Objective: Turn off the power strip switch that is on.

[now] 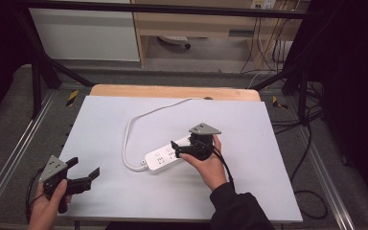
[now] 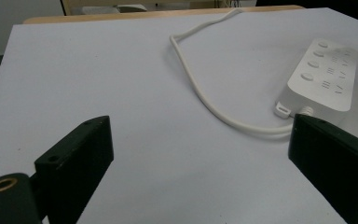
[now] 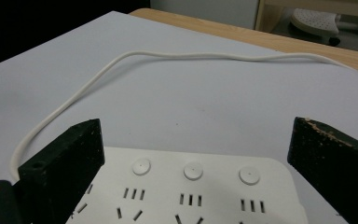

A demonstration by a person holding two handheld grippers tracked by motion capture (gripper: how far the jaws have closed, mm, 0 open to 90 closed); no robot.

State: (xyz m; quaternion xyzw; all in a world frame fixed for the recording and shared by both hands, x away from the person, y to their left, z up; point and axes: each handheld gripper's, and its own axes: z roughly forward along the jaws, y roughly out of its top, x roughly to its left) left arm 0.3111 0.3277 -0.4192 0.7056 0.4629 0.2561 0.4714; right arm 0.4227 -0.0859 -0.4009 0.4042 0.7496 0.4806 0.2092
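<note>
A white power strip [image 1: 168, 156] lies flat on the white sheet [image 1: 124, 191] covering the table, near its middle, with its white cord [image 1: 133, 125] looping off to the left and back toward the far wooden edge [image 1: 172, 91]. The right gripper [image 1: 174, 148] hovers just over the strip's near end, jaws wide apart with nothing between the pads; in the right gripper view the strip's three round buttons [image 3: 193, 171] sit below and between the jaws, and its nearer sockets are cut off by the frame. Whether the jaws touch the strip cannot be settled from the high view. The left gripper [image 1: 83, 169] rests at the sheet's near left corner, well apart from the strip, jaws spread and empty. The cord's far end appears to drop behind the table.
</note>
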